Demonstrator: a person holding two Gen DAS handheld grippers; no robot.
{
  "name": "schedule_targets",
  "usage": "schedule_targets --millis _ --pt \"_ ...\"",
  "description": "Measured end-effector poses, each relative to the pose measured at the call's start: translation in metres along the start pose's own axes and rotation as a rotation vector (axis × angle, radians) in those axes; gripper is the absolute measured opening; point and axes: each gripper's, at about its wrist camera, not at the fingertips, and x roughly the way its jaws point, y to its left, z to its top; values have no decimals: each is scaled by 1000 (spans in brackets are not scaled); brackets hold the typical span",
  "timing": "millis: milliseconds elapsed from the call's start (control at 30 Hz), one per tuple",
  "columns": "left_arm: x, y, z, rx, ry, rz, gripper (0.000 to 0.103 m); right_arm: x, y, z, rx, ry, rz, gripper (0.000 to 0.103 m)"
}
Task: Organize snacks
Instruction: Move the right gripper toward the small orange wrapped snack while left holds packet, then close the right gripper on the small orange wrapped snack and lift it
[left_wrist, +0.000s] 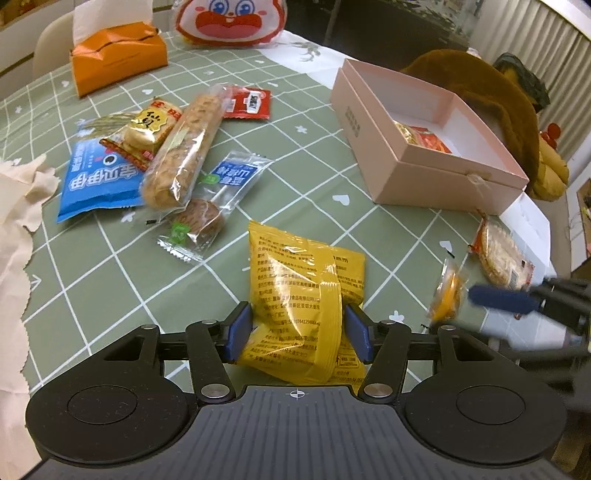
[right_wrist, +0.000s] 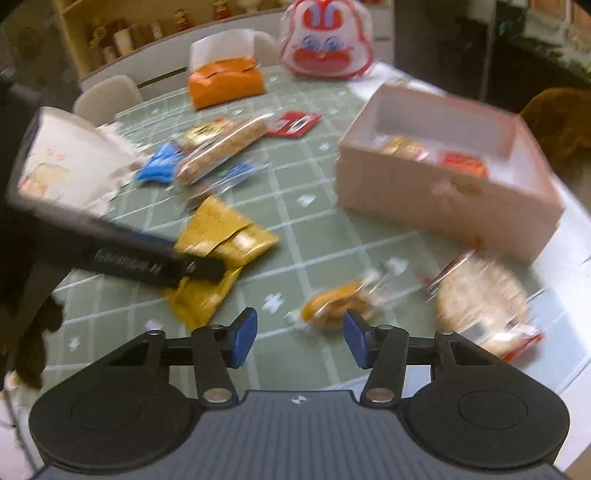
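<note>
A crumpled yellow snack bag (left_wrist: 295, 288) lies on the green checked tablecloth (left_wrist: 295, 177), and my left gripper (left_wrist: 299, 330) is shut on it, a blue pad pressing each side. My right gripper (right_wrist: 300, 339) is open. A small orange-filled clear packet (right_wrist: 332, 306) lies just beyond its tips, close to the right pad and untouched. A round cracker pack (right_wrist: 480, 295) lies to the right of that. The open pink box (left_wrist: 424, 173) beyond holds a few snacks. The right wrist view is blurred.
A heap of snacks lies at the left: a blue bag (left_wrist: 96, 181), a long cookie sleeve (left_wrist: 181, 147), a red packet (left_wrist: 247, 101). An orange tissue pack (left_wrist: 114, 55) and a cartoon-face bag (left_wrist: 229, 22) stand at the back. Crumpled white paper (left_wrist: 14, 221) covers the left edge.
</note>
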Motion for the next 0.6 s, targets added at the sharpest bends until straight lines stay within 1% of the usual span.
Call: schedule_targets --millis 67,133,200,267,333,433,467,600 --pt "-1 -3 -2 2 -9 15 61 3 -7 6 51 1 -27 52" --pt "-1 -4 -4 -7 -11 21 61 8 -18 11 135 19 -44 52" --pt "-2 -4 -5 -29 -10 25 61 13 -28 12 203 40 -84 54" --pt "-4 -3 -8 -55 -12 33 61 13 -35 11 260 48 -96 55" --pt "-8 -3 -14 -76 -19 41 61 11 -34 9 259 55 -101 55" --pt "-14 -7 -24 -71 -30 55 61 11 -30 6 225 75 -108 55" --pt "-16 -7 -28 -79 -31 55 61 14 -29 5 224 94 -103 58" --pt "-24 -6 -38 -87 -22 54 61 15 -22 2 236 108 -106 72"
